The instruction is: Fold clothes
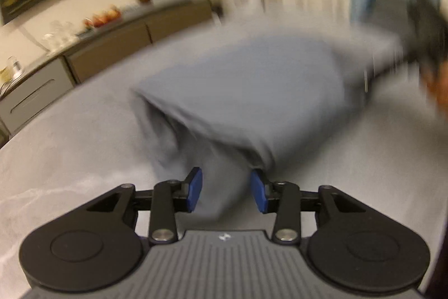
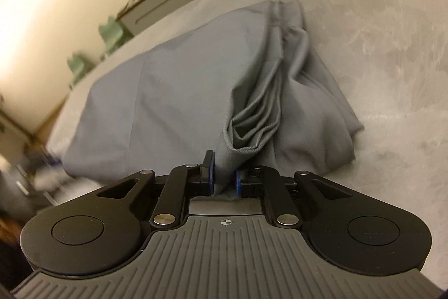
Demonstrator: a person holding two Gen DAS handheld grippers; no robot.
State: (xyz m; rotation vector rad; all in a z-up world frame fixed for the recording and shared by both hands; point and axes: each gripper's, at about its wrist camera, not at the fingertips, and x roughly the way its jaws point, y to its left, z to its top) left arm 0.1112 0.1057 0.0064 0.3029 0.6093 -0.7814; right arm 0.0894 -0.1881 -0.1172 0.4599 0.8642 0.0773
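Two grippers work one grey garment (image 2: 179,91) that lies bunched on a grey padded table (image 2: 392,46). The right gripper (image 2: 225,181) has its blue pads closed tight on a gathered edge of the fabric, which rises in several stacked folds just ahead of the fingers. The left gripper (image 1: 226,191) stands with its pads wide apart; grey cloth hangs between them, but the pads do not press on it. The left wrist view is motion-blurred, so whether the fabric touches either pad cannot be settled.

The garment (image 1: 252,91) sits doubled over itself, with a rounded fold along one side and loose layers at the near end. By judgement, the step in hand is a fold being carried or laid, with the right side pinned.

The next move probably calls for:
- the left pads to close on the hanging edge;
- both ends held level;
- the layers drawn flat on the table.
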